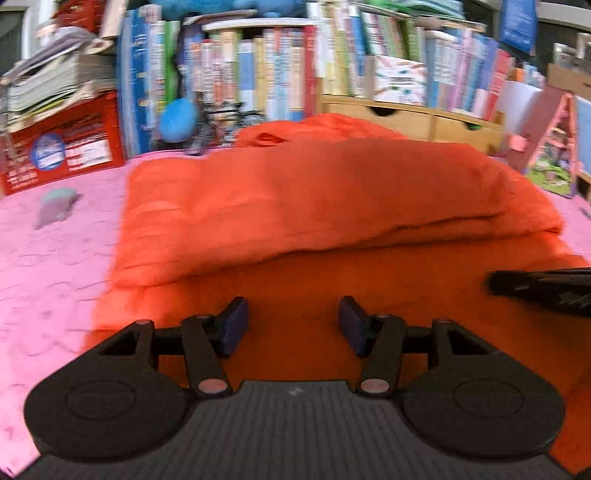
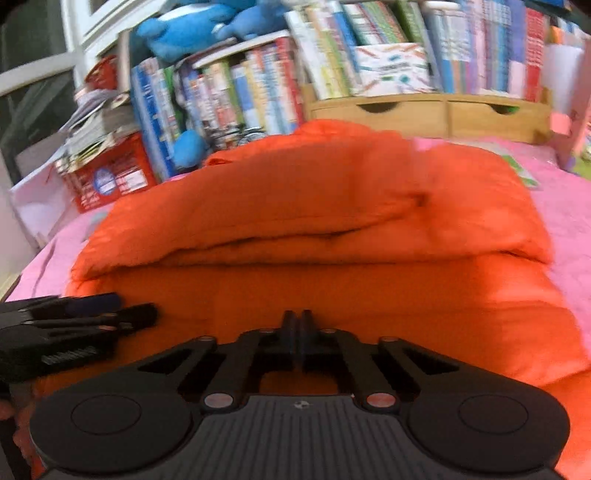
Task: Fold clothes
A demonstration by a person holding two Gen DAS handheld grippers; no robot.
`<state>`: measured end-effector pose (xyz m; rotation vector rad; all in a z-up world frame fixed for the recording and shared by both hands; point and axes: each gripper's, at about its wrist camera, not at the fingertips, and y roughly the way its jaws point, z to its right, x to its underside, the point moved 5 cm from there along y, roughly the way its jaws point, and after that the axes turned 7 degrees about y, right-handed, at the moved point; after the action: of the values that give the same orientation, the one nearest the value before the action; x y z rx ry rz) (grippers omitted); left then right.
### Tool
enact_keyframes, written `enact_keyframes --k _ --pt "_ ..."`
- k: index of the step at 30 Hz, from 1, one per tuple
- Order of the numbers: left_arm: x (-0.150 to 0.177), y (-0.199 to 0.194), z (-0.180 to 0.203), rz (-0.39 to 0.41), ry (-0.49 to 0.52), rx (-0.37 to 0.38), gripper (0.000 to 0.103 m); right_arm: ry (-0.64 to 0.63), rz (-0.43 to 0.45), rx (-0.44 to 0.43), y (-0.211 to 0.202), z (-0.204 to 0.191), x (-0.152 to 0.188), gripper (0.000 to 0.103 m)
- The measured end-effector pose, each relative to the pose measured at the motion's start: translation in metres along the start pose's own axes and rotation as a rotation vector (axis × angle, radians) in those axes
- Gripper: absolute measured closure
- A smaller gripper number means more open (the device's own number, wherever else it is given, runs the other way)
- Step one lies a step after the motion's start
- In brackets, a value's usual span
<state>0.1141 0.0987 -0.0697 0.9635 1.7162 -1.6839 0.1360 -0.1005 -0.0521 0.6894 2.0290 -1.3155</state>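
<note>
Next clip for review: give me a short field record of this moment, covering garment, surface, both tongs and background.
garment: orange garment, far part folded over the near layer, fold edge facing the cameras
surface: pink quilted cover
left tongs: open, nothing between the pads, above the near orange layer
right tongs: shut, no cloth visibly pinched, above the near layer
background: rows of books, wooden drawer unit, blue plush toy, red box

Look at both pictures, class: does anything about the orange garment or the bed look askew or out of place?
The orange garment is folded unevenly: its upper layer sits crooked and puffy, its near edge slanting. A small grey item lies loose on the pink cover.
</note>
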Motion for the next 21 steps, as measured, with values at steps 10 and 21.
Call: enact_keyframes --k 10,21 --pt "0.022 -0.017 -0.066 -0.001 -0.059 -0.198 0.039 0.049 0.063 0.162 -0.031 0.073 -0.011 0.103" --pt "0.041 -0.051 -0.095 -0.001 -0.163 -0.322 0.043 0.101 0.151 0.466 -0.075 0.136 -0.008 0.091"
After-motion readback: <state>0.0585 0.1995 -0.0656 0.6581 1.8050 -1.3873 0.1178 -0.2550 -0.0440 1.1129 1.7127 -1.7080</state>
